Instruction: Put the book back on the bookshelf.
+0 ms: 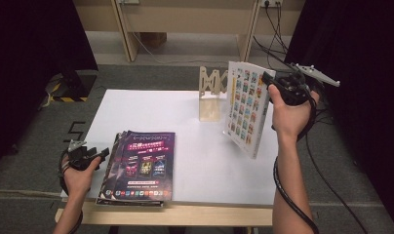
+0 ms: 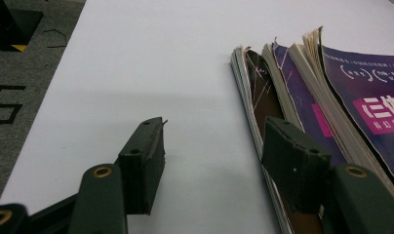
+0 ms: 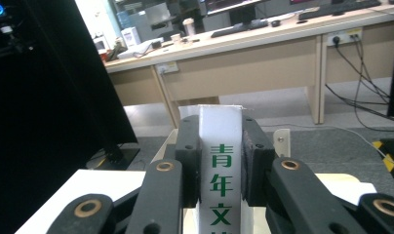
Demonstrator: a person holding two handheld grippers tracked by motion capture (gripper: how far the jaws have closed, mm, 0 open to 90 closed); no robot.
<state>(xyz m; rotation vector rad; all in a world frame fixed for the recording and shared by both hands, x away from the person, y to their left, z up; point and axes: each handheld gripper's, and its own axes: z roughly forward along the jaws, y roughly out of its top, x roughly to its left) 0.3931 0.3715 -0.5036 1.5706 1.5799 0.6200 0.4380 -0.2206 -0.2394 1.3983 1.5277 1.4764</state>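
My right gripper (image 1: 269, 80) is shut on the spine of a thick white magazine (image 1: 246, 107), held upright and tilted above the table's right side, just right of a wooden rack (image 1: 212, 95). In the right gripper view both pads press on the white spine (image 3: 219, 161) with green characters, my right gripper (image 3: 219, 146) around it. A stack of purple-covered magazines (image 1: 139, 165) lies flat at the front left. My left gripper (image 1: 100, 155) rests open beside the stack's left edge; its open jaws (image 2: 214, 156) straddle bare table, one fingertip over the stack's spines (image 2: 263, 97).
The white table top (image 1: 185, 141) has a wooden front edge. Behind the table stand a desk's legs and cables on a grey carpet. Black curtains hang on both sides.
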